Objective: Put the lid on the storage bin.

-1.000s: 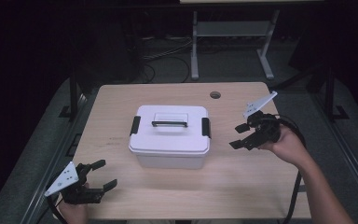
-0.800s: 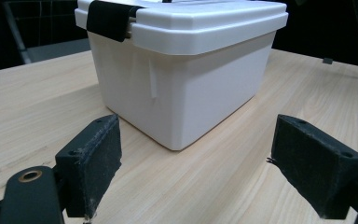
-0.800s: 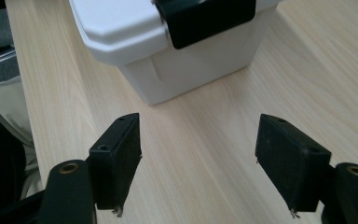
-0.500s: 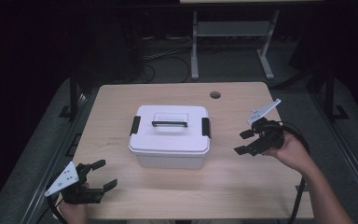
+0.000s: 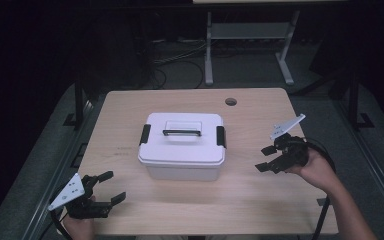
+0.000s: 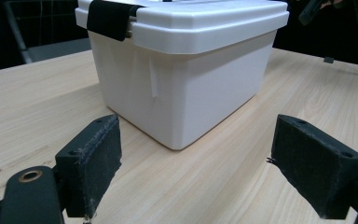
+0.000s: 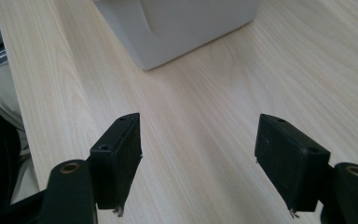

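A white lidded storage box point(image 5: 182, 147) with a black-edged handle and two black side latches stands in the middle of the wooden table point(image 5: 260, 200). My left gripper point(image 5: 111, 187) rests near the table's front left corner, jaws open and empty. In the left gripper view the box point(image 6: 186, 70) fills the space ahead of the left gripper point(image 6: 196, 172). My right gripper point(image 5: 265, 158) hovers right of the box, open with nothing between its jaws. Bare wood lies between the jaws of the right gripper point(image 7: 198, 163), with the box's lower corner point(image 7: 177, 28) beyond.
A round cable hole point(image 5: 231, 101) sits near the table's far edge. Behind the table stands a metal frame point(image 5: 245, 45) with cables on the dark floor. Bare wood lies in front of the box and at both sides.
My right gripper has sunk and drifted toward the front right of the table, still open. The left gripper and the box have kept still.
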`<state>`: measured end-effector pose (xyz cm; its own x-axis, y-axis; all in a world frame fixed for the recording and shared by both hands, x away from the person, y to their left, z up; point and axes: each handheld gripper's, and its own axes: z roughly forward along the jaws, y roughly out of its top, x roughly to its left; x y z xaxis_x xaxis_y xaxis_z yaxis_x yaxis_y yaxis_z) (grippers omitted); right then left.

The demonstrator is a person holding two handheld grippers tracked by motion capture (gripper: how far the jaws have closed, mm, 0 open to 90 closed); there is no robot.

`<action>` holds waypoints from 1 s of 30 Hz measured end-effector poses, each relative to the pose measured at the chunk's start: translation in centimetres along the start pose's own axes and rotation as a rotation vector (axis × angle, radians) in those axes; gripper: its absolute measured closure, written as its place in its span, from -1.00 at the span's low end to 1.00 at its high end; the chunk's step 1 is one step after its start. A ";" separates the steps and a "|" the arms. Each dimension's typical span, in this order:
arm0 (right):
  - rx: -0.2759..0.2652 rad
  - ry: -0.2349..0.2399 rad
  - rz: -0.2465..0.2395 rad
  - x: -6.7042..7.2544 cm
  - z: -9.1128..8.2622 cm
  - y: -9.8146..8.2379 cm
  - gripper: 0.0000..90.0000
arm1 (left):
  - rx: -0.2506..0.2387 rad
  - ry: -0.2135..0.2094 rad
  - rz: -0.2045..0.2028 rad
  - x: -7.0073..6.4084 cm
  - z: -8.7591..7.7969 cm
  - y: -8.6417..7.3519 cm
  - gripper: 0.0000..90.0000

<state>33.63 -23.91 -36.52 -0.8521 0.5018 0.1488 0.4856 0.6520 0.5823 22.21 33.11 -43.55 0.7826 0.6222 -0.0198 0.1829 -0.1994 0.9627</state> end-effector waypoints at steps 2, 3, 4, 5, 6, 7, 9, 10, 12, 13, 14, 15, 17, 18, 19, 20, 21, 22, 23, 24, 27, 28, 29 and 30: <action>-0.003 0.002 0.004 -0.1 0.1 -0.3 -0.31 | 0.000 0.001 0.000 0.0 0.0 0.0 -0.65; -0.002 0.003 0.007 -0.1 0.1 -0.5 -0.31 | -0.001 0.001 0.000 0.0 0.0 0.0 -0.65; -0.001 0.001 0.007 -0.2 0.2 -0.7 -0.31 | -0.001 0.001 0.000 0.0 0.0 0.0 -0.65; 0.000 0.004 0.011 -0.2 0.2 -0.9 -0.31 | -0.001 0.001 0.000 0.0 0.0 0.0 -0.65; -0.002 0.002 0.012 -0.2 0.3 -1.0 -0.31 | 0.000 0.001 0.001 0.0 0.0 0.0 -0.65; -0.002 0.005 0.018 -0.2 0.3 -1.2 -0.31 | 0.001 0.001 -0.001 0.0 0.0 0.0 -0.65; -0.001 0.004 0.023 -0.3 0.3 -1.5 -0.31 | 0.001 0.001 -0.001 0.0 0.0 0.0 -0.65; 0.001 0.004 0.024 -0.3 0.4 -1.6 -0.31 | 0.001 0.002 0.000 0.0 0.0 0.0 -0.65; 0.001 0.006 0.028 -0.3 0.4 -1.9 -0.31 | 0.001 0.002 0.000 0.0 0.0 0.0 -0.65; 0.000 0.005 0.026 -0.3 0.5 -2.0 -0.31 | 0.001 0.001 0.000 0.0 0.0 0.0 -0.65; 0.004 0.004 0.032 -0.3 0.4 -2.2 -0.31 | 0.001 0.002 0.000 0.0 0.0 0.0 -0.65; 0.000 0.006 0.033 -0.4 0.5 -2.3 -0.31 | 0.001 0.002 0.000 0.0 0.1 0.0 -0.65; -0.002 0.005 0.037 -0.4 0.5 -2.7 -0.31 | 0.001 0.002 0.000 -0.1 0.1 0.0 -0.65; -0.003 0.006 0.042 -0.4 0.5 -2.9 -0.31 | 0.001 0.001 0.000 -0.1 0.1 0.0 -0.65; -0.002 0.007 0.043 -0.4 0.5 -3.0 -0.31 | 0.002 0.002 0.001 -0.1 0.1 0.0 -0.65; -0.003 0.007 0.048 -0.4 0.6 -3.2 -0.31 | 0.002 0.002 0.001 -0.1 0.1 0.0 -0.65; -0.002 0.008 0.051 -0.4 0.6 -3.3 -0.31 | 0.003 0.001 0.001 -0.1 0.1 0.0 -0.65; -0.006 0.008 0.052 -0.4 0.6 -3.6 -0.31 | 0.003 0.001 0.002 -0.1 0.1 0.0 -0.65; -0.005 0.010 0.056 -0.4 0.6 -3.7 -0.31 | 0.003 0.001 0.000 -0.1 0.1 0.0 -0.65; -0.005 0.010 0.058 -0.5 0.7 -3.9 -0.31 | 0.005 0.001 0.001 -0.1 0.1 0.0 -0.65; -0.007 0.008 0.063 -0.5 0.8 -4.4 -0.31 | 0.006 0.001 0.000 -0.1 0.1 0.0 -0.65; -0.008 0.012 0.070 -0.5 0.8 -4.5 -0.31 | 0.006 0.001 0.000 -0.1 0.1 0.0 -0.65; -0.007 0.011 0.069 -0.5 0.8 -4.7 -0.31 | 0.006 0.001 0.001 -0.1 0.1 0.0 -0.65; -0.008 0.012 0.070 -0.4 0.8 -4.8 -0.31 | 0.005 0.001 0.001 -0.1 0.1 0.0 -0.65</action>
<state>31.83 -26.78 -40.06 -0.8183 0.5393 0.1989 0.5428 0.6111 0.5761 22.19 32.98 -43.58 0.7822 0.6228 -0.0186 0.1850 -0.2037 0.9614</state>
